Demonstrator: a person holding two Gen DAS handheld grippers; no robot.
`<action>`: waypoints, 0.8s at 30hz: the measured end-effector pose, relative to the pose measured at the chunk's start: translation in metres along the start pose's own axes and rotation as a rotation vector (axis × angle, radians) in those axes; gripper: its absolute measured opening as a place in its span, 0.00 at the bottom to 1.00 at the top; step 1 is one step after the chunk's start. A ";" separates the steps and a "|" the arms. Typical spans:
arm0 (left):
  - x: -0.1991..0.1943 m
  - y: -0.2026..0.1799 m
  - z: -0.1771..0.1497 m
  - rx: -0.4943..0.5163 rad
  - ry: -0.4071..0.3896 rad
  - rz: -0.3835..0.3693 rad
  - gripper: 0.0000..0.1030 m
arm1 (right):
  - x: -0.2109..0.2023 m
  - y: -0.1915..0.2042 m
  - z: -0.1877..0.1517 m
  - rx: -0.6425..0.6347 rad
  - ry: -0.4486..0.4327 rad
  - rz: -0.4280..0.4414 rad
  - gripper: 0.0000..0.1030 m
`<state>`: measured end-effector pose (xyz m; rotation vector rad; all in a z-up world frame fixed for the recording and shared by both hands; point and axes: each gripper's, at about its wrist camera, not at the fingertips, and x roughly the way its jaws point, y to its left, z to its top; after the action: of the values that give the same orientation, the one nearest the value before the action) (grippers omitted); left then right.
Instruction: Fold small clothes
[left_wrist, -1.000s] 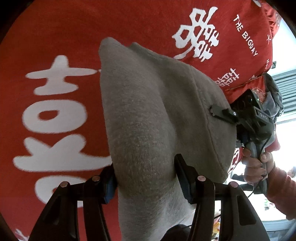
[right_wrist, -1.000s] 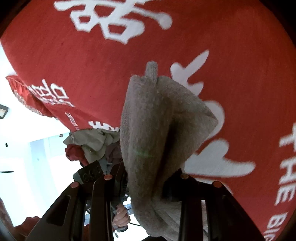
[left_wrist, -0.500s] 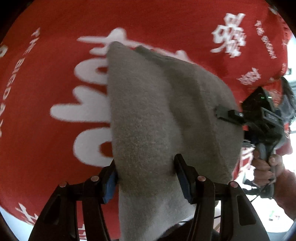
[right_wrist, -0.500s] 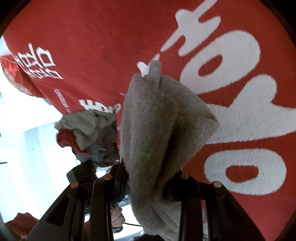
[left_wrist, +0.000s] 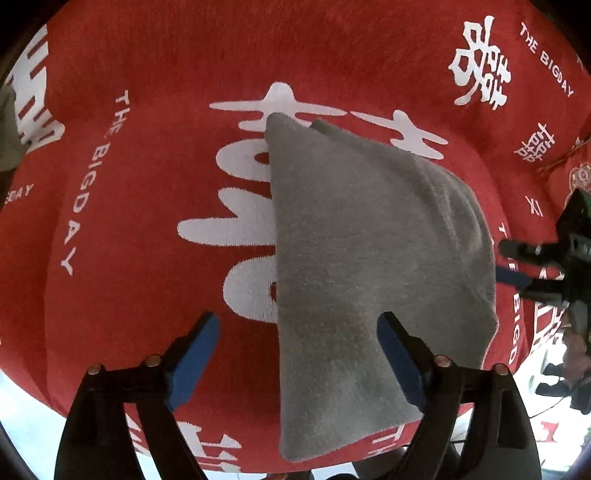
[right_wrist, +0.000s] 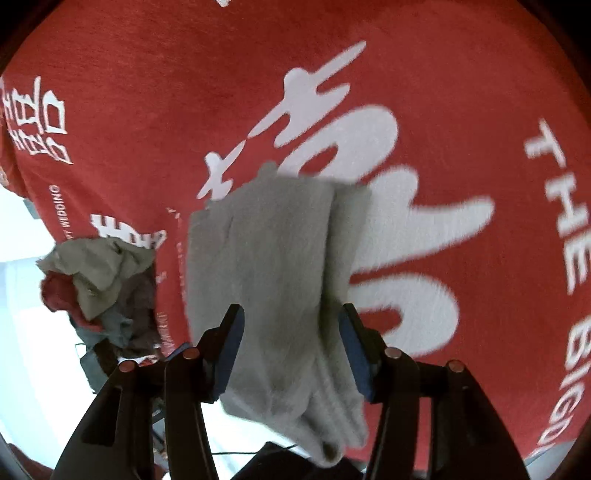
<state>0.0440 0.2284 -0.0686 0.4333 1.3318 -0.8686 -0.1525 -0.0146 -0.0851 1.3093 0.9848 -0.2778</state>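
A small grey sock-like garment (left_wrist: 362, 266) lies folded on the red cloth with white characters (left_wrist: 155, 59). My left gripper (left_wrist: 295, 354) is open, its blue pads (left_wrist: 192, 362) spread wide; the garment's near end lies between them, loose. In the right wrist view the same garment (right_wrist: 273, 266) lies between the open jaws of my right gripper (right_wrist: 291, 350), and its cuff end hangs near the camera. The right gripper also shows at the right edge of the left wrist view (left_wrist: 517, 266), beside the garment's edge.
A pile of crumpled small clothes (right_wrist: 99, 280), grey, red and dark, sits at the red cloth's left edge in the right wrist view. Beyond the cloth's edges is bright white floor. A grey-green item (left_wrist: 7, 136) peeks in at the far left.
Both grippers have opened and let go of the grey garment, which now lies on the red cloth. Both cameras have shifted over the cloth.
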 end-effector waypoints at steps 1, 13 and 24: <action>-0.002 -0.001 0.001 -0.003 -0.005 0.008 1.00 | 0.003 0.000 -0.004 0.008 0.011 0.012 0.56; -0.015 0.004 -0.005 -0.064 0.013 -0.053 1.00 | 0.027 0.023 -0.018 -0.283 0.071 -0.280 0.09; -0.008 0.002 -0.015 -0.035 0.059 0.085 1.00 | 0.002 -0.004 -0.035 -0.132 0.017 -0.363 0.39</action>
<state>0.0360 0.2431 -0.0650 0.4871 1.3709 -0.7662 -0.1694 0.0159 -0.0873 1.0097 1.2339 -0.4709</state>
